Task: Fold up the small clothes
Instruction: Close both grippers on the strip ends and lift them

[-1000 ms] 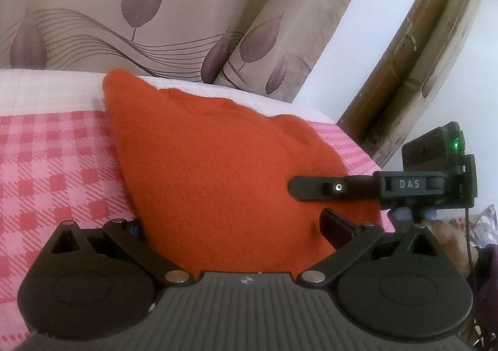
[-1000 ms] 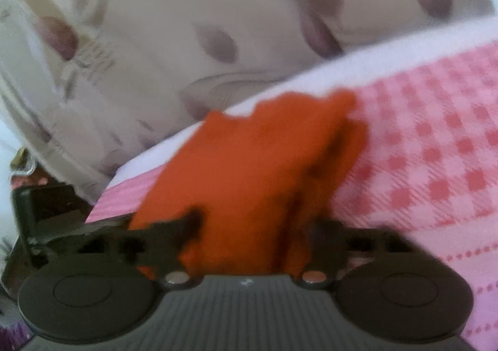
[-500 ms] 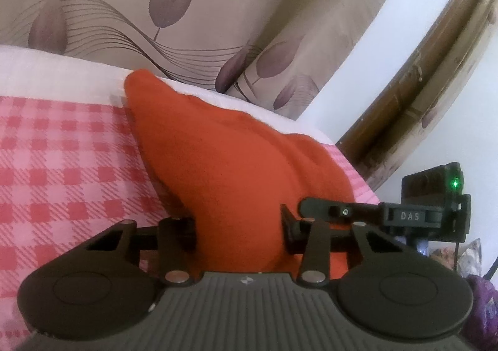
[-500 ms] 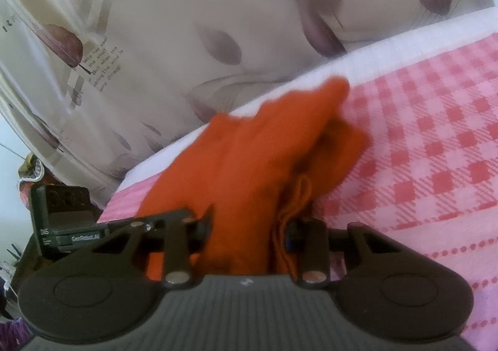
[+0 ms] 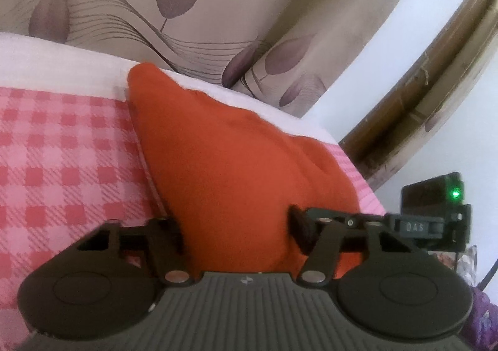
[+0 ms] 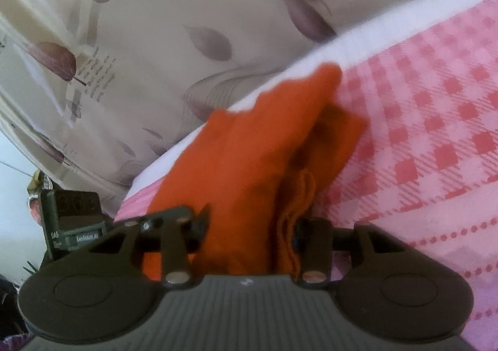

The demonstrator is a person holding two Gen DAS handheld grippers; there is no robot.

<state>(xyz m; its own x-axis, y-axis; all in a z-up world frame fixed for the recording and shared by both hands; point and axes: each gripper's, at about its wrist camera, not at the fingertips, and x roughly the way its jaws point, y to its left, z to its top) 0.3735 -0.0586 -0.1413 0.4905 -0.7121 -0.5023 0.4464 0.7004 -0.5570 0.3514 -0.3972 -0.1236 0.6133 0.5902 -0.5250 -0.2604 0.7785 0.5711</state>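
Checked bedsheet beneath orange garment, tapering away lengthwise.

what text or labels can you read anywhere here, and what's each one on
"DAS": label on the right gripper, seen from the left wrist view.
"DAS": side of the left gripper body, right wrist view; the strip beside it is too blurred to read.
"love": round print on the curtain.
Other curtain lettering: too small and blurred to read.
The orange cloth carries none.
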